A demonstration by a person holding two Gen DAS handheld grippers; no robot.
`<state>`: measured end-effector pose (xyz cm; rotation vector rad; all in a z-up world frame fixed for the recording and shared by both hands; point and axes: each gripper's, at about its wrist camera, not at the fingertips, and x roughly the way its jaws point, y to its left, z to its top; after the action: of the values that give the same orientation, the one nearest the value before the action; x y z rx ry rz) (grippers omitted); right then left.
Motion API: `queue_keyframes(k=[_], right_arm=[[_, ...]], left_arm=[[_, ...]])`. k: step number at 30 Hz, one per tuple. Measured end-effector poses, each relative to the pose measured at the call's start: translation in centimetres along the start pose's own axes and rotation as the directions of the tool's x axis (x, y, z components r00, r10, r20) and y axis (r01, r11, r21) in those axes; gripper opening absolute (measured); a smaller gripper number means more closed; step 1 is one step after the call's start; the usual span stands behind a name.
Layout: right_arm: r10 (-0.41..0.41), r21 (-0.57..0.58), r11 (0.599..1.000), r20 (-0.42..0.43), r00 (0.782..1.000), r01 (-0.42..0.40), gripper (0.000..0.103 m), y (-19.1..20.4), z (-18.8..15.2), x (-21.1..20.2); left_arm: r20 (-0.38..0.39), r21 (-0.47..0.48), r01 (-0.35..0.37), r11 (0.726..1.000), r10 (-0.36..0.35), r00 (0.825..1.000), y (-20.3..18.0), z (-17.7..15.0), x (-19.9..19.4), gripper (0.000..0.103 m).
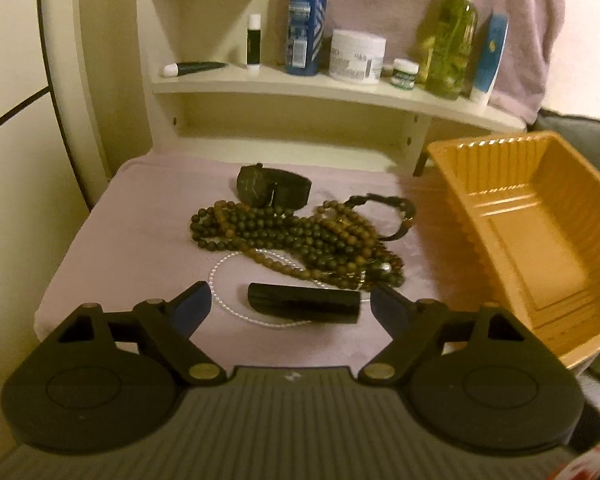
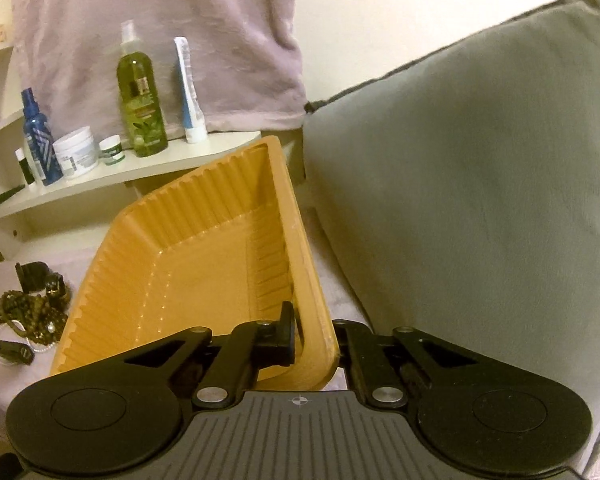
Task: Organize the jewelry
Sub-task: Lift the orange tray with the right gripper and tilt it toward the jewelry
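My right gripper pinches the tilted orange tray's wall; my left gripper spreads wide, black tube between its fingertips, beads beyond.

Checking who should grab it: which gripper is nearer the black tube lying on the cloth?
Left. The left gripper is open right at the black tube; the right gripper is off clamping the orange tray wall.

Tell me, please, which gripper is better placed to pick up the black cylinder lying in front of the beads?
Left. The left gripper is open, with the black cylinder lying right between its fingertips. The right gripper is shut on the orange tray wall, holding it tilted, so it is occupied.
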<state>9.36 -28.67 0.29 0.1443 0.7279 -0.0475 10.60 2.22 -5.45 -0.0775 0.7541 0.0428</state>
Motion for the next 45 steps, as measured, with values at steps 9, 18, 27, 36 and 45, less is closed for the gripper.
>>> queue_keyframes(k=[9,18,27,36,45], right_arm=[[-0.018,-0.023,1.0,-0.018,1.0,0.017,0.005,0.7,-0.3,-0.5],[-0.029,-0.028,0.999,-0.023,0.999,0.029,0.005,1.1,-0.1,-0.4],[-0.025,-0.041,0.999,-0.012,1.0,0.025,0.005,1.1,-0.3,-0.3],[-0.023,-0.042,0.999,-0.006,1.0,0.022,0.005,1.2,-0.4,-0.5],[-0.018,-0.047,0.999,0.004,1.0,0.018,0.005,1.3,-0.1,-0.7]], left_arm=[[0.002,0.074,-0.005,0.997,0.005,1.0,-0.6,-0.9,3.4,0.086],[0.004,0.133,-0.021,0.991,0.02,1.0,-1.3,-1.5,4.2,0.075],[0.024,0.143,0.048,0.988,-0.052,0.998,-1.7,0.6,1.9,0.075],[0.037,0.254,0.303,0.919,-0.322,0.946,-7.4,2.7,-0.1,0.075],[-0.025,0.343,0.476,0.81,-0.498,0.867,-11.8,2.7,0.2,0.075]])
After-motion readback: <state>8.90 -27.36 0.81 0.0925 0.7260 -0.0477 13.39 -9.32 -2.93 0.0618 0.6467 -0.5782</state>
